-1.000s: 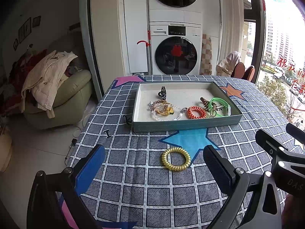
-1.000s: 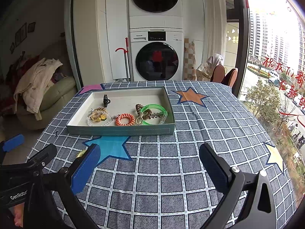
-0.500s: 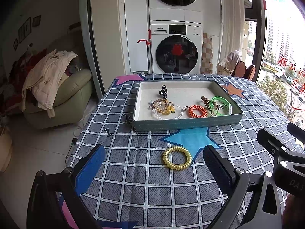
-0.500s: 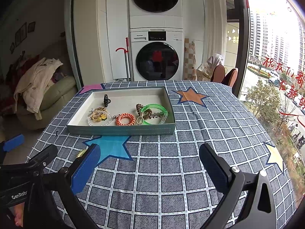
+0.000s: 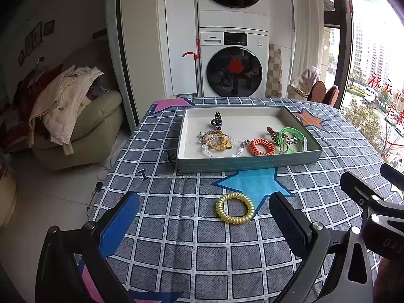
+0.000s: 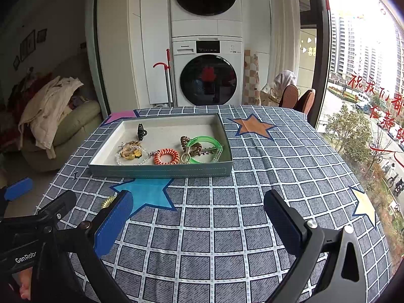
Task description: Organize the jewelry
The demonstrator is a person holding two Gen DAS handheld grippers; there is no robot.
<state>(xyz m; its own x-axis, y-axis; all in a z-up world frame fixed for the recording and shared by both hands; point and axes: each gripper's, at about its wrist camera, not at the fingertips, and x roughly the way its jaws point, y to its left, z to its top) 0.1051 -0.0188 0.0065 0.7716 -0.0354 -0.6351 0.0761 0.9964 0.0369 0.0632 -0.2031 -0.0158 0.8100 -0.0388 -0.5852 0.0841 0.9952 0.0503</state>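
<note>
A yellow spiral hair tie [image 5: 234,211] lies on the checked tablecloth, just ahead of my open, empty left gripper [image 5: 202,217]; in the right wrist view only its edge [image 6: 107,201] shows behind a finger. A grey tray [image 5: 247,164] beyond it holds an orange spiral tie [image 5: 262,147], a green bangle [image 5: 293,139], a beaded bracelet with yellow charms [image 5: 217,144], a black claw clip [image 5: 217,120] and a brown spiral tie [image 5: 273,131]. My right gripper [image 6: 199,212] is open and empty over the cloth in front of the tray [image 6: 161,170].
A small black clip [image 5: 170,157] and a tiny dark piece [image 5: 143,174] lie on the cloth left of the tray. The table's left edge drops to the floor, with a sofa [image 5: 83,131] beyond. Stacked washing machines [image 5: 233,63] stand behind the table.
The left gripper has drawn slightly nearer the yellow hair tie. The right gripper has hardly moved. Both stay open.
</note>
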